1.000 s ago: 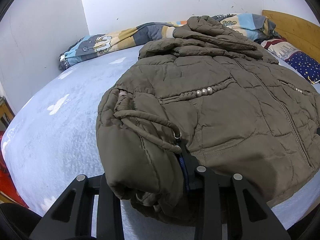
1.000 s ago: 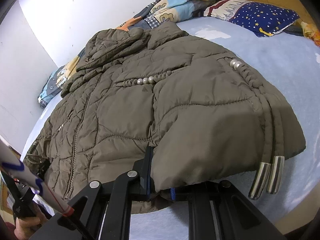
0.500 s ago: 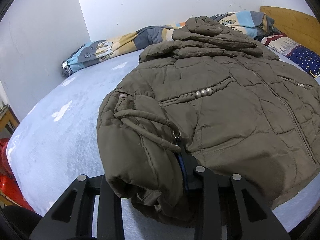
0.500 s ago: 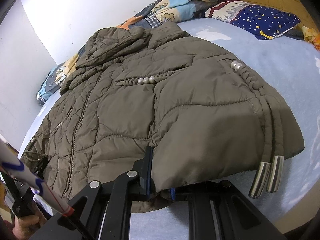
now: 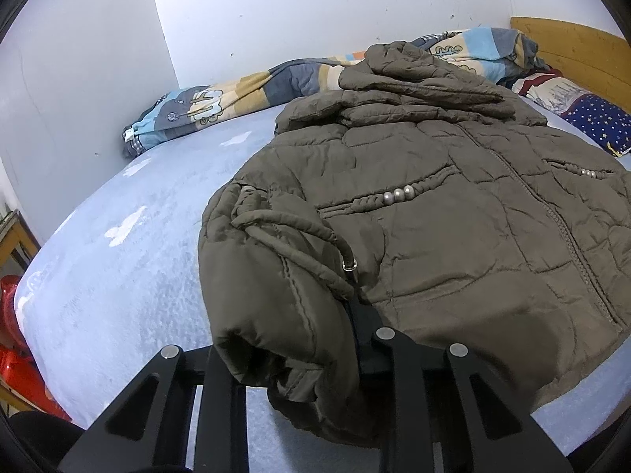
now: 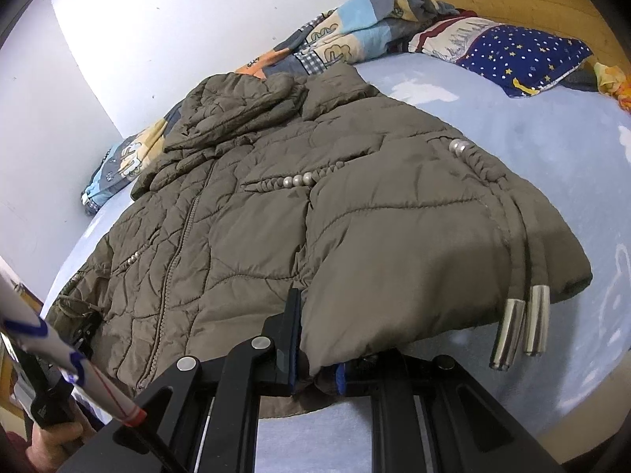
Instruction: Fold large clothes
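Note:
An olive-brown quilted puffer jacket [image 5: 453, 228] lies front up on a light blue bed, hood towards the wall. Both sleeves are folded in over the chest. My left gripper [image 5: 315, 339] is shut on the jacket's bottom left corner, and the fabric hides its left finger. My right gripper [image 6: 315, 358] is shut on the bottom right corner of the jacket [image 6: 276, 213]. Two metal-tipped drawcords [image 6: 520, 327] hang off the hem beside it. The left gripper also shows in the right wrist view [image 6: 84, 327], at the far corner of the hem.
A patchwork quilt [image 5: 276, 90] is bunched along the white wall behind the jacket. A starry blue pillow [image 6: 516, 51] lies by the wooden headboard [image 5: 572, 51]. A red object [image 5: 15, 339] stands off the bed's left edge.
Both grippers keep their hold on the hem corners. The views have shifted slightly, and the jacket has hardly moved.

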Action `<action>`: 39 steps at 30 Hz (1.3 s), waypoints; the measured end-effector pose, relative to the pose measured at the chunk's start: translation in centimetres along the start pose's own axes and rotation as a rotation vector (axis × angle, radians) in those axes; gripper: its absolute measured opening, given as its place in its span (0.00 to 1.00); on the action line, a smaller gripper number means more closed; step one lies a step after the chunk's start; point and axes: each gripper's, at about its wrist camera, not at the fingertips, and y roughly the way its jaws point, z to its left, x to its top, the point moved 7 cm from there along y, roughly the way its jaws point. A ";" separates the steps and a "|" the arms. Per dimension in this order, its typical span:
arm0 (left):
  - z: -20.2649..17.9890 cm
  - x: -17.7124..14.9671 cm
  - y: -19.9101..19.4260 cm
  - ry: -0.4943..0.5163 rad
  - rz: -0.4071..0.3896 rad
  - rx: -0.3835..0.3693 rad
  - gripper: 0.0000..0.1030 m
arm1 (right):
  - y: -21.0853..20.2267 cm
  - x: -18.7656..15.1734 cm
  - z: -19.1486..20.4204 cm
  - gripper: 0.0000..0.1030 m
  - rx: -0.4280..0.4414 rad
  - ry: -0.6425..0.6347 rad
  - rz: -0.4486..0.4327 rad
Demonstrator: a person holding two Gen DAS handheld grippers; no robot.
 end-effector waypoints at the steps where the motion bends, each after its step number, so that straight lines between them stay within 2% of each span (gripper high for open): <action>1: 0.0 0.0 0.0 -0.001 0.001 -0.002 0.24 | 0.0 0.0 0.0 0.14 -0.002 -0.001 0.000; 16: 0.4 0.4 -0.5 -0.027 0.005 -0.020 0.24 | -0.7 0.4 0.3 0.14 -0.014 -0.022 -0.023; 27: 1.1 0.9 -2.2 -0.076 0.007 -0.038 0.22 | -2.8 1.2 0.8 0.13 0.023 -0.014 -0.077; 39: 1.9 1.6 -3.7 -0.113 0.012 -0.058 0.21 | -4.6 1.9 0.7 0.13 0.061 -0.007 -0.095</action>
